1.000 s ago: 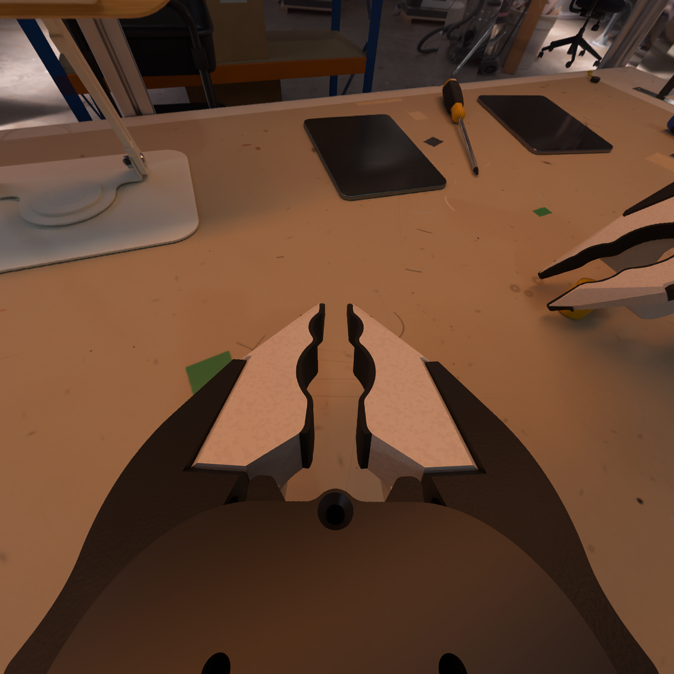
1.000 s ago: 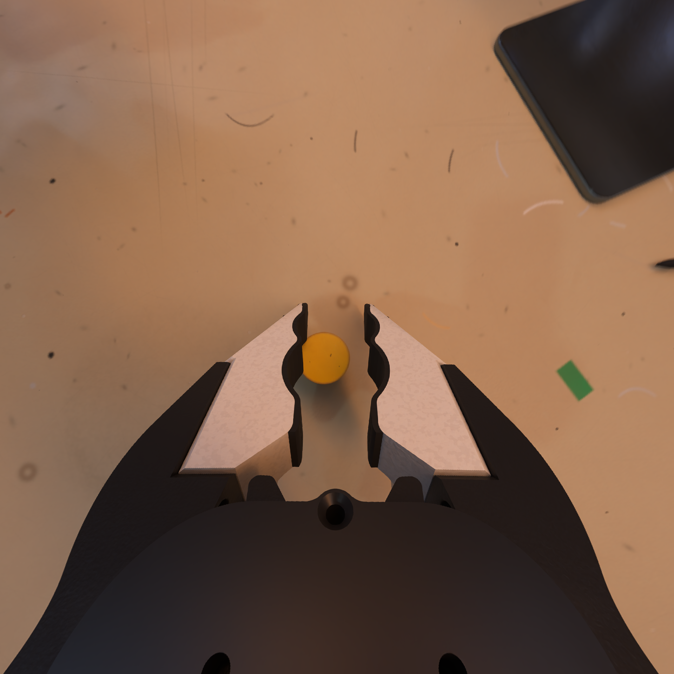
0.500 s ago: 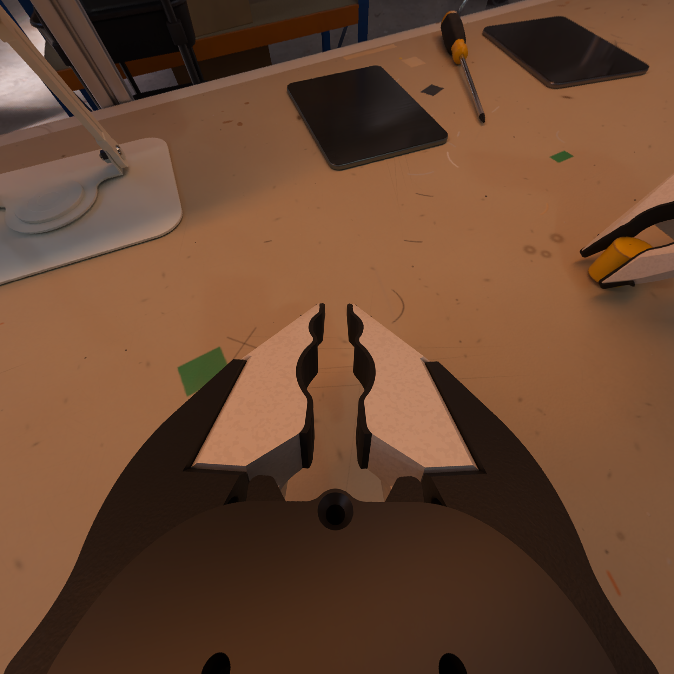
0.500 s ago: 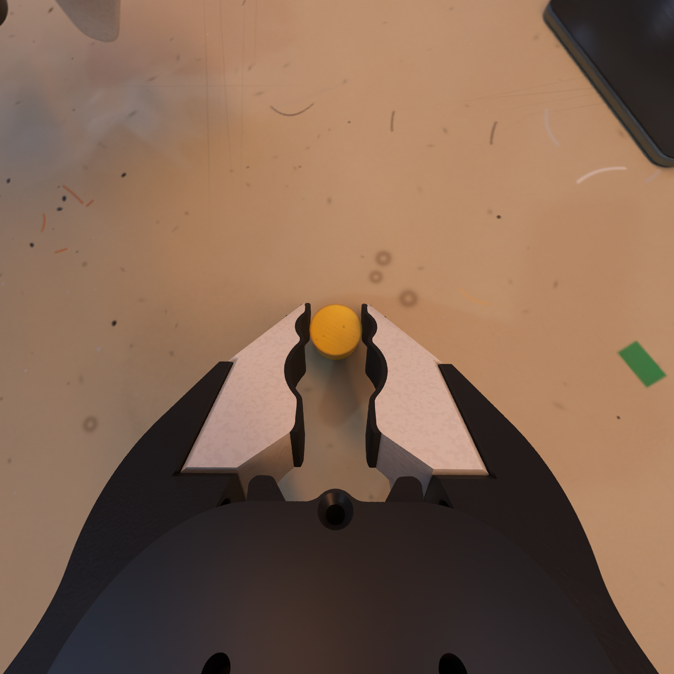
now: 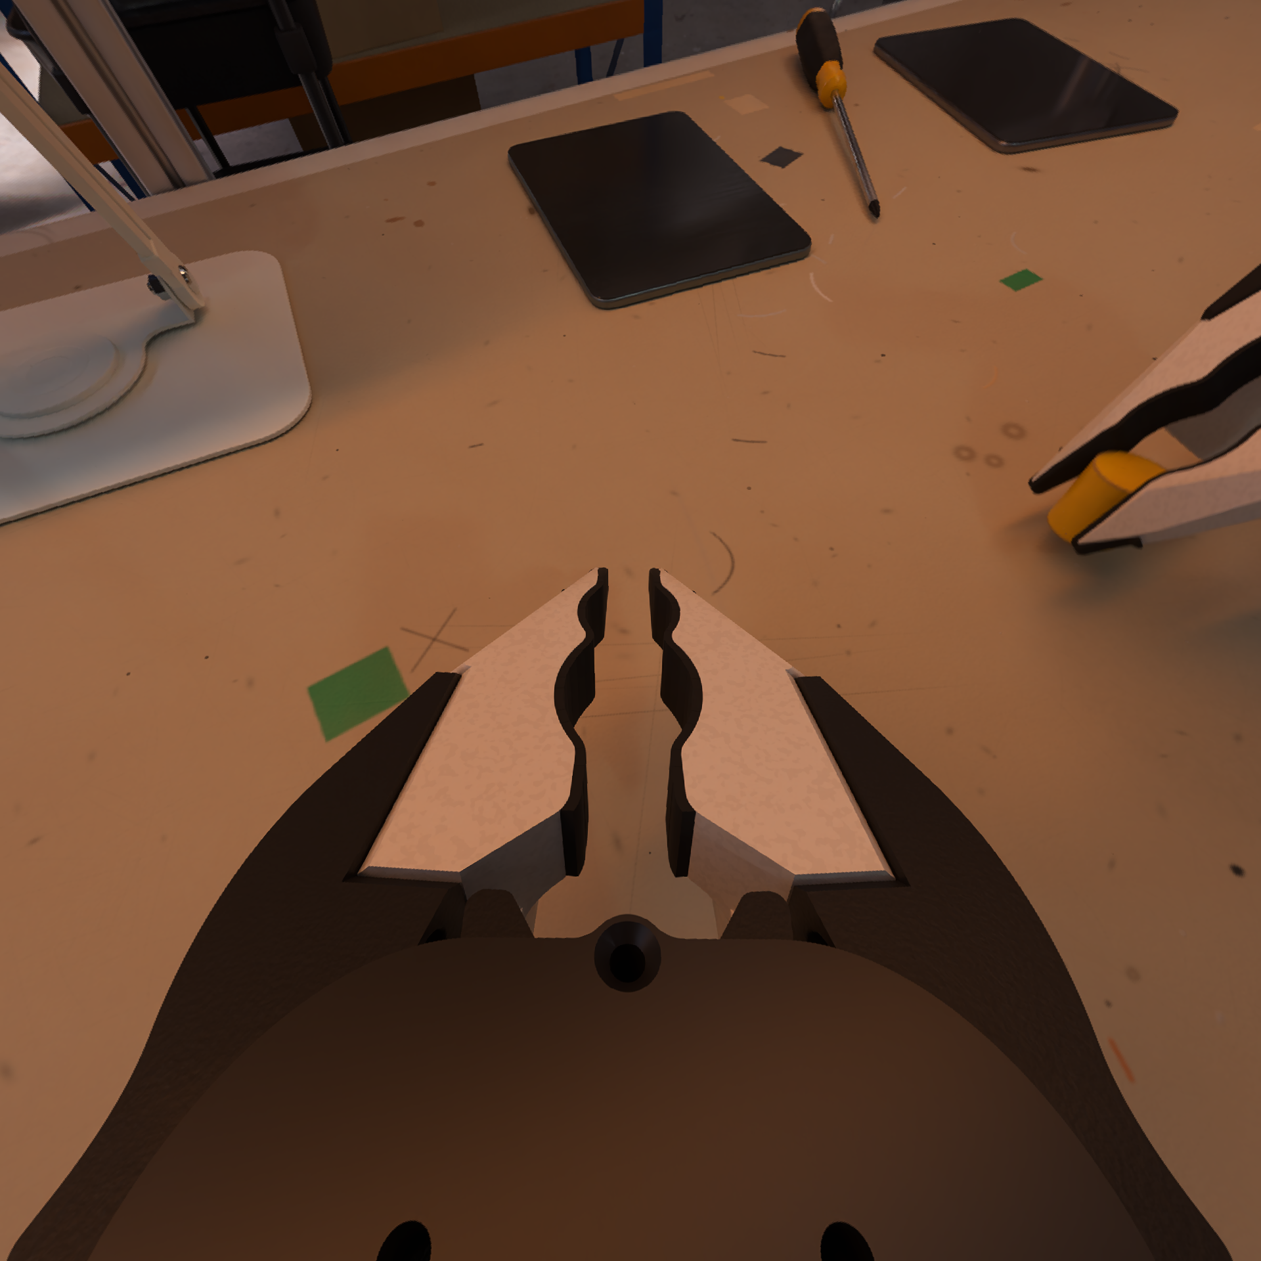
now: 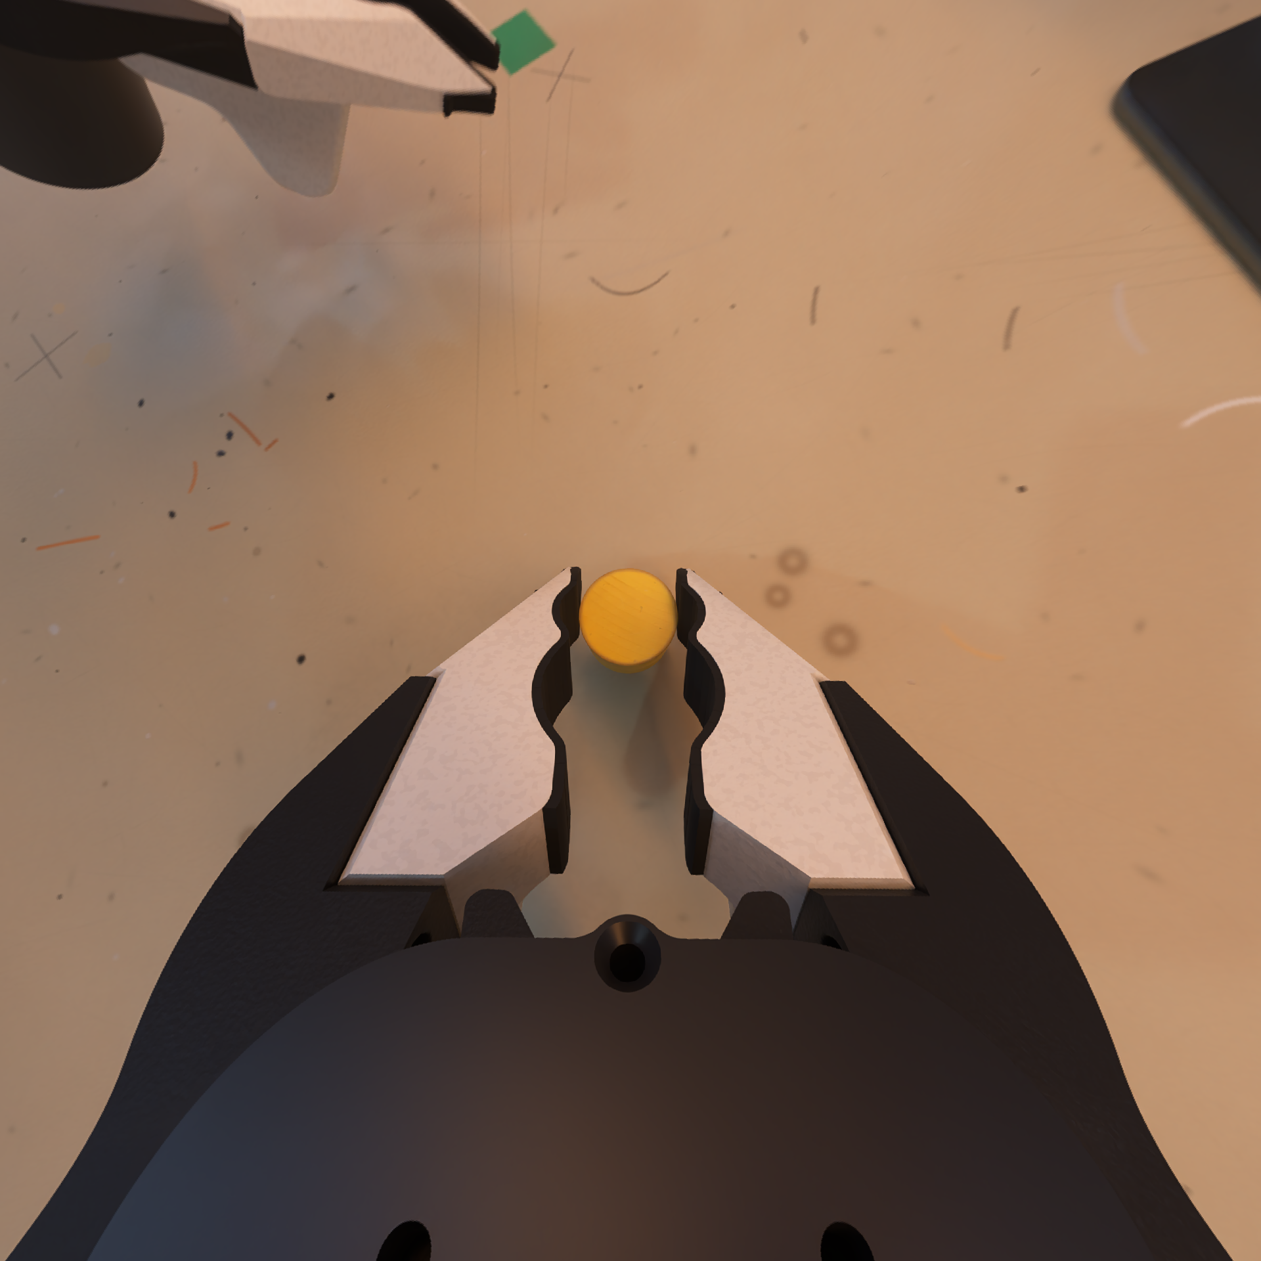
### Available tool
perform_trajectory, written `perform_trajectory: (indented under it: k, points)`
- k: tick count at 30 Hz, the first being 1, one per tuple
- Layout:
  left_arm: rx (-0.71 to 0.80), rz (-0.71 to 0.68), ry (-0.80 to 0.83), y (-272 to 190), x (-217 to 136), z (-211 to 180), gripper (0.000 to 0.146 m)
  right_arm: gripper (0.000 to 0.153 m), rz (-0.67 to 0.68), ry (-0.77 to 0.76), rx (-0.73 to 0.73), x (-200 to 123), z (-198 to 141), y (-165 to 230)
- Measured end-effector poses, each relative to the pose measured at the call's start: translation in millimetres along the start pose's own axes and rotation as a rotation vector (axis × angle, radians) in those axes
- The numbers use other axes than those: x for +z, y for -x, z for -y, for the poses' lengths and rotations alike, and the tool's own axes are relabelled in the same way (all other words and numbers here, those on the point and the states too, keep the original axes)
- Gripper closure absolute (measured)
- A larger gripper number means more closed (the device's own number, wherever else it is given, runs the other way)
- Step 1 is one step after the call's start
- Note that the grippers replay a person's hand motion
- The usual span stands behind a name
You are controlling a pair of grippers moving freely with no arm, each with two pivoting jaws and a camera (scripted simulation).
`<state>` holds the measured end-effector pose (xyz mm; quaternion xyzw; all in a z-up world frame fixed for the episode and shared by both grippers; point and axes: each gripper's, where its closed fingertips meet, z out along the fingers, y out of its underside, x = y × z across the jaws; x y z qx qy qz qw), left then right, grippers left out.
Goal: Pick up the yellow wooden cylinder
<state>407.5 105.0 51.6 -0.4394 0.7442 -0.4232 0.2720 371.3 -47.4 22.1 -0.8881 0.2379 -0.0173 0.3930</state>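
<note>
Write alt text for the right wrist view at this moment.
The right gripper points down at a tan table, its fingertips closed on a yellow wooden cylinder seen end-on. The left gripper shows at top left beside a green tape square.

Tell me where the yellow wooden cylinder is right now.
The yellow wooden cylinder sits clamped between the right gripper's fingertips, centre of the right wrist view; the left wrist view shows it at far right, above the table.
</note>
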Motion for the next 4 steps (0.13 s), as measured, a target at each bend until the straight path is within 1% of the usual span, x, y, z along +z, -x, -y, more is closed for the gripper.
perform_trajectory:
  k: [2, 4]
  points:
    - [-0.004, -0.004, -0.002, 0, -1, 0, 0.134, 0.125, -0.040, -0.016, -0.009, -6, 1, -10]
    - [-0.009, -0.010, -0.003, -1, -1, 0, 0.134, 0.125, -0.051, 0.009, 0.016, -9, -6, -18]
